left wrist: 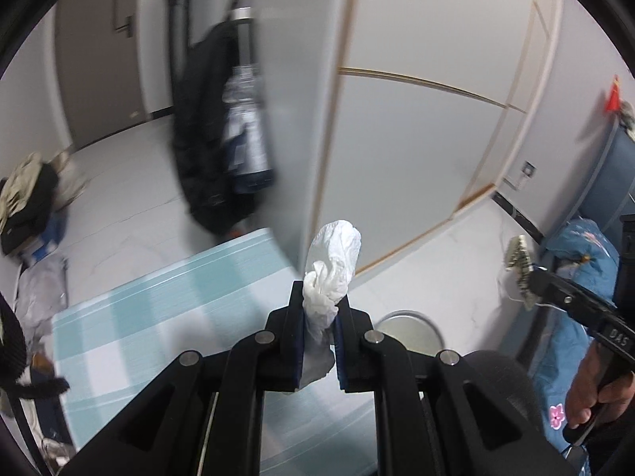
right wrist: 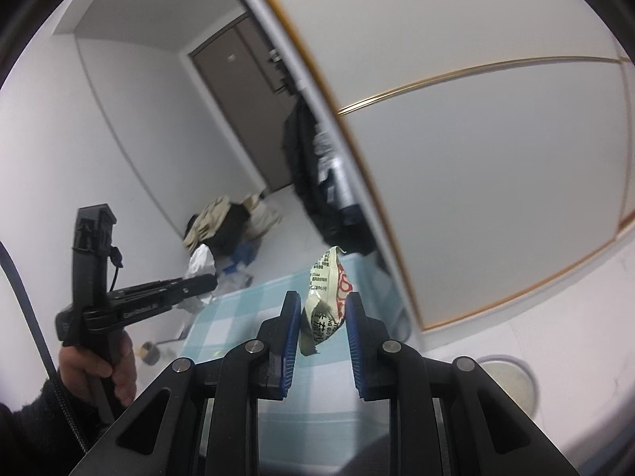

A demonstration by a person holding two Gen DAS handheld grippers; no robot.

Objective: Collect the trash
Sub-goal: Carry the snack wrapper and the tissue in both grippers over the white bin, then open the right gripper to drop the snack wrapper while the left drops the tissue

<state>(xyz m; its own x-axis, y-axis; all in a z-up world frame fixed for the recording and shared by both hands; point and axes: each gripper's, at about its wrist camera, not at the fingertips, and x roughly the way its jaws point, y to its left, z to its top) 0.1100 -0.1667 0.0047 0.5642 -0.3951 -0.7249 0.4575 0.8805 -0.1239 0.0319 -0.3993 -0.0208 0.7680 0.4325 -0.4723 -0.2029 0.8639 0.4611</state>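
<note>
— Pale floor (left wrist: pixel 131 182) and a big white sliding door (left wrist: pixel 416 139) fill the background, with a blue-and-white checked mat (left wrist: pixel 166 301) near us and a heap of clothes (right wrist: pixel 226 222) by the far wall. Where's the trash?

— Both pieces are up off the floor. The left gripper (left wrist: pixel 320 309) is nearly closed, pinching a crumpled white tissue (left wrist: pixel 333 265) that sticks up past its tips. The right gripper (right wrist: pixel 322 309) is partly closed on a cream snack wrapper (right wrist: pixel 327 297) with red and black print.

— Anywhere to drop them?

— A round metal lid (right wrist: pixel 512 380), maybe a bin, sits low on the right, just beyond the mat.

— Risks?

— I'd judge the wrapper is the weaker hold. It's thin, glossy and creased, gripped between ribbed blue pads (right wrist: pixel 291 329) by a narrow part, so a quick swing could let it slide out. The tissue is soft and squashes well, but a loose tail hangs below the jaws and could tear or snag.
</note>
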